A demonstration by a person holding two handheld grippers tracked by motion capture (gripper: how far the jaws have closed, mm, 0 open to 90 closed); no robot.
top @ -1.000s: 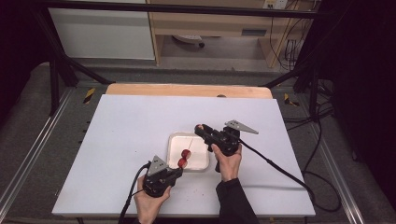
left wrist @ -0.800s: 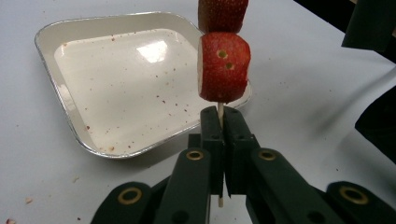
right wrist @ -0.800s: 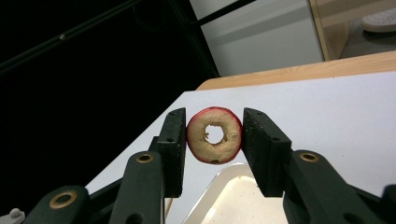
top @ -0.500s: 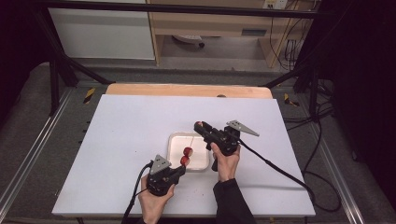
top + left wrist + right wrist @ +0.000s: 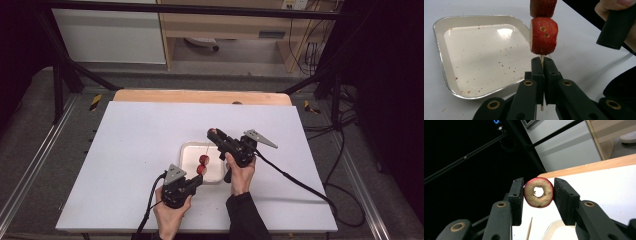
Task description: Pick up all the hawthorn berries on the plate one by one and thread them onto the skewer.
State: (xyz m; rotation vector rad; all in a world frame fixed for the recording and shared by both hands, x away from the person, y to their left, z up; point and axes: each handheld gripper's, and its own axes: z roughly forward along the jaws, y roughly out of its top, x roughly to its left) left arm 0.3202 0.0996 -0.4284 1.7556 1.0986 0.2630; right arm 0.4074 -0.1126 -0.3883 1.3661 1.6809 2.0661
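My left gripper [image 5: 542, 62] is shut on the lower end of a thin wooden skewer [image 5: 541, 59]. The skewer stands upright with two strawberry pieces on it, one [image 5: 543, 36] just above the jaws and another [image 5: 542, 7] on top of it. In the high view this gripper [image 5: 198, 179] sits at the near edge of a white tray [image 5: 190, 152]. My right gripper [image 5: 538, 187] is shut on a ring-shaped fruit slice [image 5: 531, 200] with red skin and a hollow centre. It hovers [image 5: 214, 134] above the skewer's pointed tip [image 5: 530, 227].
The tray [image 5: 481, 57] holds only red juice specks. It sits mid-table on a white board [image 5: 130, 150] with a wooden strip [image 5: 200, 96] at the far edge. The right hand's handle [image 5: 616, 25] is close beside the skewer. Cables trail toward the near and right sides.
The skewer with its strawberries has risen slightly over the tray. The right gripper with the ring slice has edged up a little. Both grips are unchanged.
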